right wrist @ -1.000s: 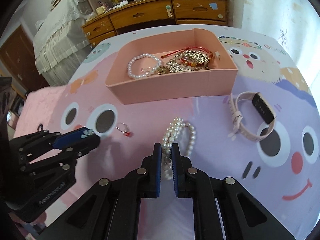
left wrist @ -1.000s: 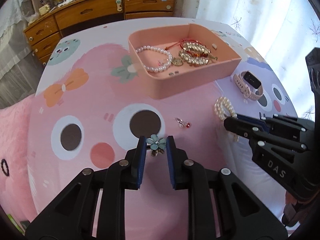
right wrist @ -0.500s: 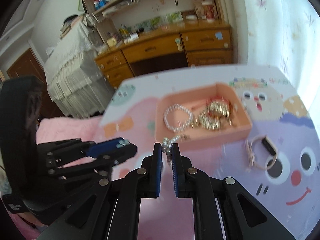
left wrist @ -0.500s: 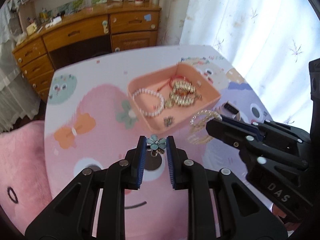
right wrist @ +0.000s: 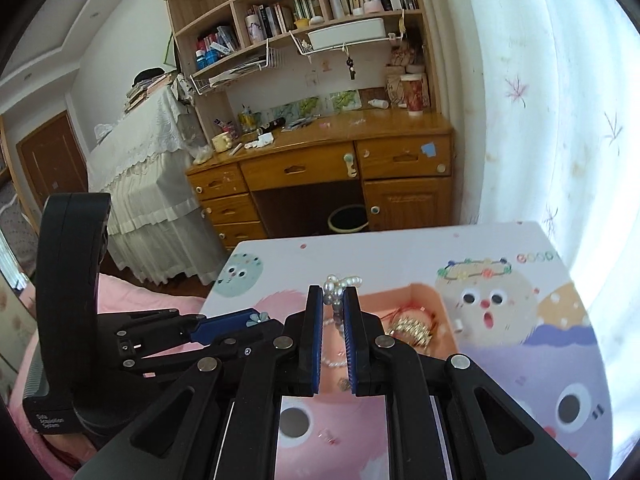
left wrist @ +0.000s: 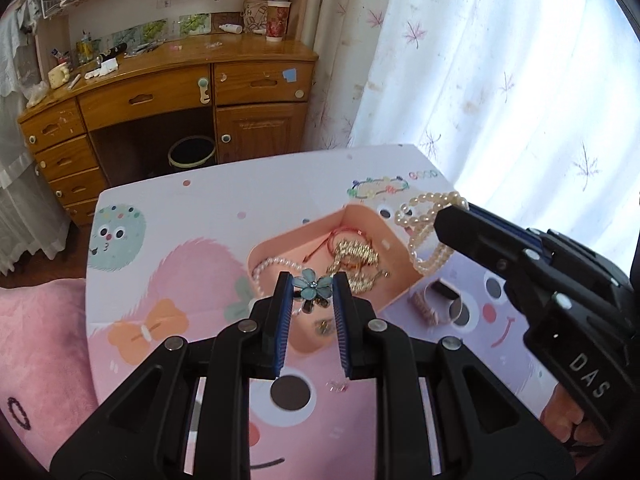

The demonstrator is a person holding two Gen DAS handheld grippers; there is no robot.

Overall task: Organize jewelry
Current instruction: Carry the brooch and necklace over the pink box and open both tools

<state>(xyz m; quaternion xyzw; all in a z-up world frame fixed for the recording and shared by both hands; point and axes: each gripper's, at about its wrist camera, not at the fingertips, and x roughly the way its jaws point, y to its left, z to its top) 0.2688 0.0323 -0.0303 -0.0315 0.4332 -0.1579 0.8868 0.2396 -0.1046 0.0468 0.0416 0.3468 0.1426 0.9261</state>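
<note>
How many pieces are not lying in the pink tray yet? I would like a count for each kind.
Flower piece, in the left gripper: 1
Pearl strand, in the right gripper: 1
Watch band: 1
Small red-stone piece: 1
Total: 4

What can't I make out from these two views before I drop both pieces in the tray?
- Pearl bracelet: right wrist view, its hanging loop is hidden behind the right gripper.
- Pink tray: left wrist view, near wall partly covered by the left gripper holding the flower clip.
- Watch: strap cut off by the tray and the other gripper.
- Small earring: right wrist view, too small and blurred to tell its form.
</note>
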